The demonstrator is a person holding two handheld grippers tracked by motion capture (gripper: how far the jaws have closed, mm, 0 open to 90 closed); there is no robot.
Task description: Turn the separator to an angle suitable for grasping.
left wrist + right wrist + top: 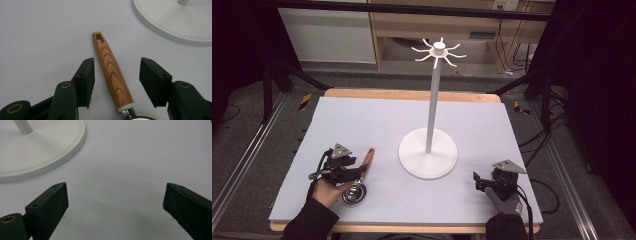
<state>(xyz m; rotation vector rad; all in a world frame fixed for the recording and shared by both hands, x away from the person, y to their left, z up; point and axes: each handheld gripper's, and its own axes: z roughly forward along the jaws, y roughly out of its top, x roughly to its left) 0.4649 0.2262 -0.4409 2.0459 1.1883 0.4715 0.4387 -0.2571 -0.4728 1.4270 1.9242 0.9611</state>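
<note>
A utensil with a wood-grain handle (112, 72) and a round metal bowl (353, 194) lies on the pale table at the front left; the handle's far end has a hanging hole. My left gripper (117, 61) straddles the handle, one pad (87, 77) on each side with a gap to the wood, so it is open. In the high view the left gripper (358, 171) sits over the utensil's handle (369, 158). A white stand (428, 152) with a tall pole and hooks on top (439, 50) rises mid-table. My right gripper (477, 180) rests at the front right, wide open and empty (116, 195).
The stand's round base (175, 22) lies just right of the utensil and just left of the right gripper (37, 152). The table's front edge (412, 226) is close behind both hands. Black frame rails and cables run along both sides.
</note>
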